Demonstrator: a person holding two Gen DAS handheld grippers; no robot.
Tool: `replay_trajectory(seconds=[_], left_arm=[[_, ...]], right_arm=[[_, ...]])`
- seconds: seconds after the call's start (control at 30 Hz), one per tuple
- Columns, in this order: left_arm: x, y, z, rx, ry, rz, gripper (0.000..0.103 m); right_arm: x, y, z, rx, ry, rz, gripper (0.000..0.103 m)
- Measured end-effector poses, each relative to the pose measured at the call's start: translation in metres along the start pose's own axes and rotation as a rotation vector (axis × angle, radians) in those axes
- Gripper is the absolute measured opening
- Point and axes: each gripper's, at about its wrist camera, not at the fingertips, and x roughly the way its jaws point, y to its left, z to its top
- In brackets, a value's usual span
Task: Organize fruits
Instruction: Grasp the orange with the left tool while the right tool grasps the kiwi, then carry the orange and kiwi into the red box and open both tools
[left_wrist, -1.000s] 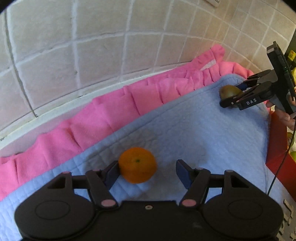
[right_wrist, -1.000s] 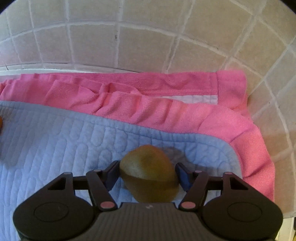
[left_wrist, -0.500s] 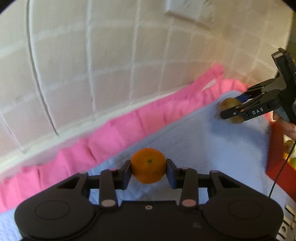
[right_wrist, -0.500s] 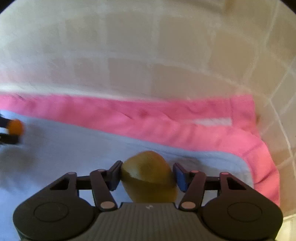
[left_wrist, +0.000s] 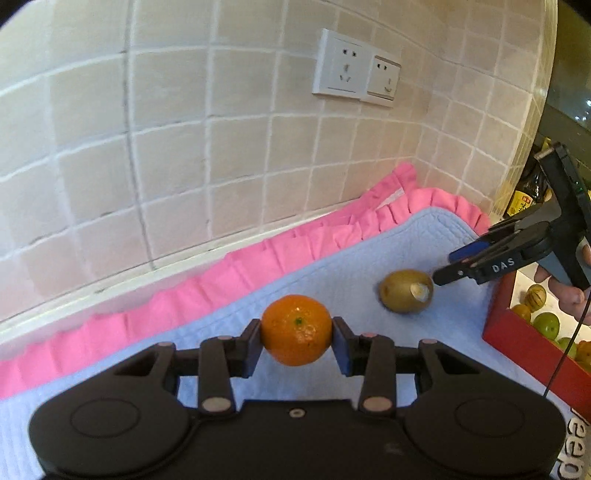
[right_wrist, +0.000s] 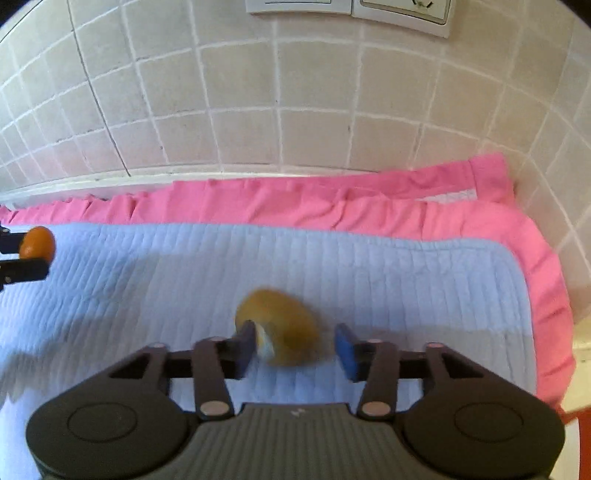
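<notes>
Fruits are seen on and above a pale blue quilted mat (left_wrist: 369, 266) with a pink ruffled border (left_wrist: 229, 273), which is laid against a tiled wall (left_wrist: 207, 155). An orange (left_wrist: 296, 329) is clamped between the two pads of the left gripper (left_wrist: 297, 345) and is carried clear of the mat, over its near half; in the right wrist view the same orange (right_wrist: 36, 242) is seen at the far left, above the mat's left side.

A brown kiwi (left_wrist: 405, 290), with a pale sticker or cut patch on one side, is seen toward the right edge of the mat. In the left wrist view it lies just in front of the fingertips of the right gripper (left_wrist: 448, 266), apart from them, with its shadow directly beneath it. In the right wrist view the kiwi (right_wrist: 277, 326) is blurred; it appears between the fingers of the right gripper (right_wrist: 295, 347), close to the left pad and with a clear gap to the blue right pad (right_wrist: 345, 350). The jaws of the right gripper are opening and the kiwi is not pressed by them. Whether the kiwi is already resting on the mat or is just above it cannot be told.

A red box (left_wrist: 532, 343) is set at the right edge of the mat, and several green and orange fruits (left_wrist: 546, 325) are held in it. Part of a hand (left_wrist: 570, 291) is seen on the right gripper's handle. A double wall socket (left_wrist: 356, 68) is mounted on the tiles above the mat's far edge.
</notes>
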Motion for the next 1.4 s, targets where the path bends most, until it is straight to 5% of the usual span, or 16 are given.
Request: replay_trajectory(seconds=[0.03,0.3,0.47,0.6,0.9,1.17,1.4], left_arm=[[-0.001,0.001,-0.002,-0.005,-0.003,0.002,0.048],[-0.007,0.010,-0.008,-0.043,-0.022,-0.005,0.048],[-0.004,0.018,-0.015,-0.049,-0.006,-0.002,0.048],[-0.004,0.022,-0.019,-0.061,-0.002,0.007,0.048],[-0.030,-0.017,0.013,0.040,-0.077,0.006,0.048],[-0.043,-0.117,0.080,0.227,-0.191,-0.161,0.048],[-0.001,-0.244,0.117,0.302,-0.151,-0.413,0.048]], right_arm=[[0.001,0.003,-0.001,-0.025,0.011,-0.013,0.075],[0.047,0.039,0.015,-0.243,0.089,-0.151,0.074],[0.089,0.040,0.026,-0.267,0.207,-0.112,0.067],[0.085,0.034,0.027,-0.203,0.182,-0.074,0.065],[-0.053,0.001,0.020,0.073,-0.071,0.107,0.065],[-0.228,-0.059,-0.051,0.247,-0.353,-0.098,0.066],[-0.295,-0.107,-0.143,0.439,-0.346,-0.286,0.066]])
